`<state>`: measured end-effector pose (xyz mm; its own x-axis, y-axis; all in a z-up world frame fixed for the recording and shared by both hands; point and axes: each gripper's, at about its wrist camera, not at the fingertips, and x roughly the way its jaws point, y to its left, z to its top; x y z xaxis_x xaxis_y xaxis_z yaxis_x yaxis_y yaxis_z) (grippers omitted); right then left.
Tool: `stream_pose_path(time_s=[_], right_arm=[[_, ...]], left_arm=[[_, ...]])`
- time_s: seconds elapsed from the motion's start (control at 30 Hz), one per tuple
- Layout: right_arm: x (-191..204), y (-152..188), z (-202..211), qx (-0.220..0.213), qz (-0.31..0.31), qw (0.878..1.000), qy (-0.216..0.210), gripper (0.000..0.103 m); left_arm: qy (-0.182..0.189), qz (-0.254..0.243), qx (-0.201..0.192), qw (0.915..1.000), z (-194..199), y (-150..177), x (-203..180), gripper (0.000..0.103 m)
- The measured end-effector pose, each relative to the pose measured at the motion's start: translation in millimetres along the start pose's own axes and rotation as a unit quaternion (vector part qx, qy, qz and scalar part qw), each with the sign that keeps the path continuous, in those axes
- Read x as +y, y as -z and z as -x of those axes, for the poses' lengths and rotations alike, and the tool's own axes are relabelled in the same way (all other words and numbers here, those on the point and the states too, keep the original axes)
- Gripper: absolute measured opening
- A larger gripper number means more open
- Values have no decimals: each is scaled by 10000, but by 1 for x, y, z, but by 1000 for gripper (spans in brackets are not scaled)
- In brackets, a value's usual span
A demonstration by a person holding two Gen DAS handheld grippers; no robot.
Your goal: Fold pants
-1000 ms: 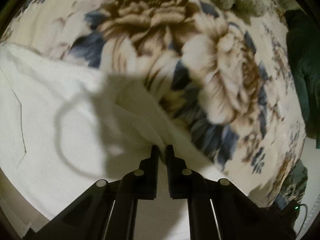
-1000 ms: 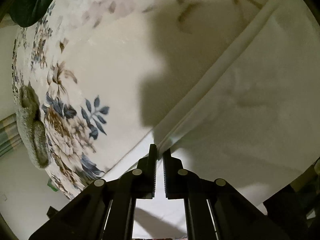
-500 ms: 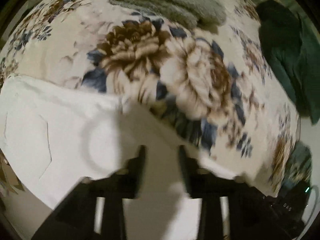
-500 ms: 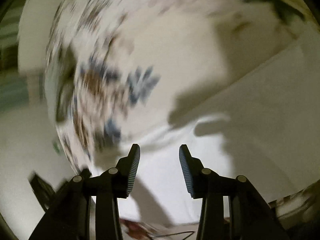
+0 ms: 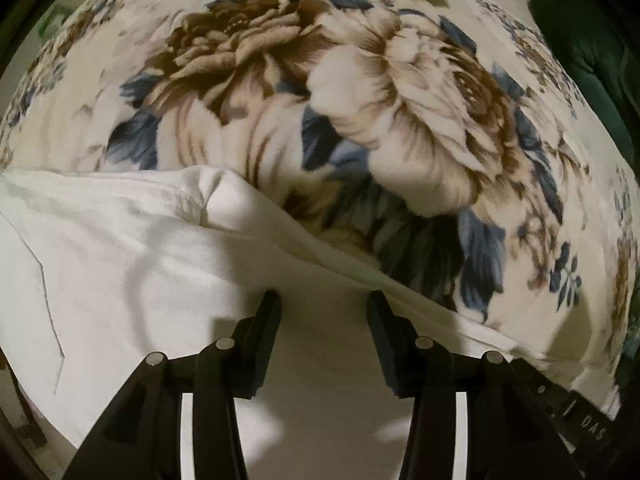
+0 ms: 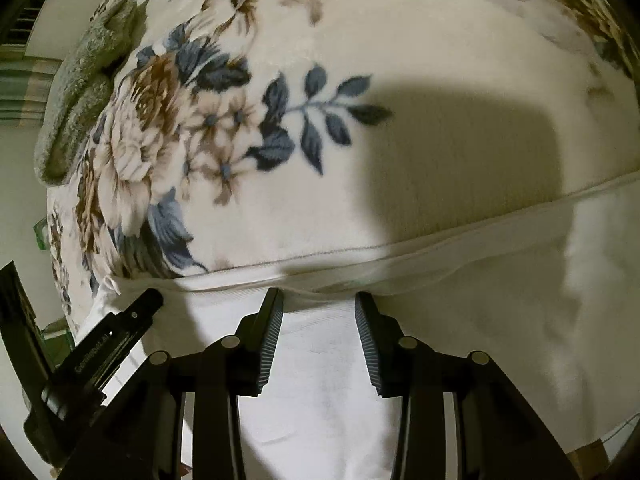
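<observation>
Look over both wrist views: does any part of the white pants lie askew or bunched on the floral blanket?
Yes. In the left wrist view the white pants have a puckered, raised fold at their upper edge against the floral blanket. In the right wrist view the edge lies fairly straight. Both claws stand open above the fabric.

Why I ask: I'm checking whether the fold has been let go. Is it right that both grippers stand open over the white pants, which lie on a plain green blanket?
Not quite: the blanket is cream with brown and blue flowers, as the left wrist view shows. The rest holds: left gripper and right gripper stand open over the white pants, nothing pinched.
</observation>
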<state>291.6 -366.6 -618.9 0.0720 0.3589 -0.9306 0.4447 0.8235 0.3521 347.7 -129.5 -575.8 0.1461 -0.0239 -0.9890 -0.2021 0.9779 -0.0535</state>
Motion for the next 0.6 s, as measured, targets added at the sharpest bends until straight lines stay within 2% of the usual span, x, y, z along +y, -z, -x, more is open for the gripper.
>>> stream_pose_path(time_s=[0.1,0.17,0.3,0.43,0.5,0.6], right_arm=[[-5,2,15,-9,17,9997,-234,40],[-13,10,33,-161,31,9991,-400,50],[-82,46,100,-791,-499,9927,-759,61],[-177,96,153,-1362,-1330,9804,-512,62],[-229,124,165,-1541,-1839,9698,-443,63],[-279,143,153,-1458,-2351,9599,-454,63]], left_arm=[[-81,-91,-9,9999,9,3,-6,43],[-78,-162,17,9998,24,9,-11,43],[-23,-531,-89,9985,59,32,-29,43],[52,-795,55,9968,71,69,-42,76],[102,-859,299,9958,61,91,-48,79],[-14,-1011,564,9933,49,117,-60,79]])
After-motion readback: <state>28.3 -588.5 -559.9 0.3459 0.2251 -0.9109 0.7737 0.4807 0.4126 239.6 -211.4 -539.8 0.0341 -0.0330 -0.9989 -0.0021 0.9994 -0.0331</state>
